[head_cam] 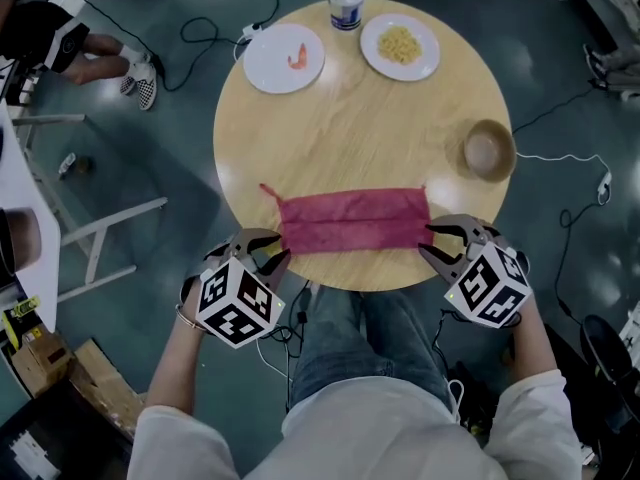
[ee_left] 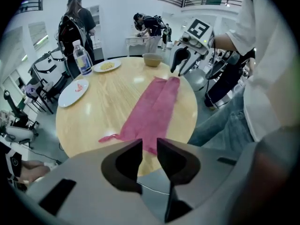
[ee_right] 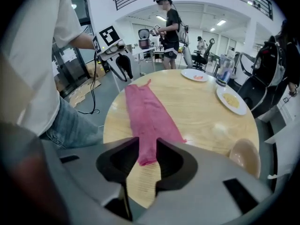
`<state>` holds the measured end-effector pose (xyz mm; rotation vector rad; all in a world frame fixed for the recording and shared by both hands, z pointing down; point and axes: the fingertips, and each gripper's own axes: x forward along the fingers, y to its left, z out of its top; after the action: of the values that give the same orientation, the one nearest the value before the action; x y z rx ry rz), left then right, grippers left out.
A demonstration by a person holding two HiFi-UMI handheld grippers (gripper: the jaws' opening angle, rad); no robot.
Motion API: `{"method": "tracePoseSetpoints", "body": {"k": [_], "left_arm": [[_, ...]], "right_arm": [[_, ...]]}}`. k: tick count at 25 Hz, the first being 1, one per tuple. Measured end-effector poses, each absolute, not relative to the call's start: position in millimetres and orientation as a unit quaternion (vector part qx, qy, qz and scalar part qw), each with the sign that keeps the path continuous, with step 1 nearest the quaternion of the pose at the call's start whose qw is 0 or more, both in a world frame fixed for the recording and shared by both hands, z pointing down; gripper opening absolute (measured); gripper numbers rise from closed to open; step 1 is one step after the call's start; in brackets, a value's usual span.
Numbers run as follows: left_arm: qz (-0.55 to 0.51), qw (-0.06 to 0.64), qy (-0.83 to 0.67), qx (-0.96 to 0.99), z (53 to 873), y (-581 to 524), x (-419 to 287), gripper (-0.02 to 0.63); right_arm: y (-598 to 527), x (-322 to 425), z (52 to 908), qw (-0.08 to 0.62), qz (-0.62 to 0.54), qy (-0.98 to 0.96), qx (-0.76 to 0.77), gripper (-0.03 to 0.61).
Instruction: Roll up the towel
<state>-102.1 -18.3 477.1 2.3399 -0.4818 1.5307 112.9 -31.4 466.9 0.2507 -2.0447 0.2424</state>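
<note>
Left gripper (head_cam: 279, 250) and right gripper (head_cam: 428, 240), both released, hover at opposite ends of the towel (head_cam: 352, 220).

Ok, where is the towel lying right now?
In the head view the towel lies flat along the near edge of the table, between the left gripper and the right gripper; the bowl sits beyond its right end.

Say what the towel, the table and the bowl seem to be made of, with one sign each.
Towel: soft red cloth, matt, creased along its fold.
Table: pale wood or laminate, faint grain, slight sheen.
Bowl: perhaps wood or plastic, smooth.
</note>
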Motion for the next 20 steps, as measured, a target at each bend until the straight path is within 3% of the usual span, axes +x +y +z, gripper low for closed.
{"method": "tracePoseSetpoints", "body": {"k": [10, 16, 20], "left_arm": [[0.563, 0.07, -0.142, 0.811, 514.8, -0.2, -72.5, 0.091], [0.564, 0.057, -0.16, 0.808, 520.4, -4.7, -72.8, 0.04], [0.569, 0.083, -0.137, 0.807, 519.9, 13.7, -71.7, 0.029]], "right_arm": [[-6.7, 105.9, 505.0, 0.558, 0.023, -0.826, 0.069, 0.1], [-13.3, 107.0, 514.8, 0.559, 0.005, -0.825, 0.085, 0.029], [1.1, 108.7, 511.0, 0.557, 0.039, -0.827, 0.065, 0.023]]}}
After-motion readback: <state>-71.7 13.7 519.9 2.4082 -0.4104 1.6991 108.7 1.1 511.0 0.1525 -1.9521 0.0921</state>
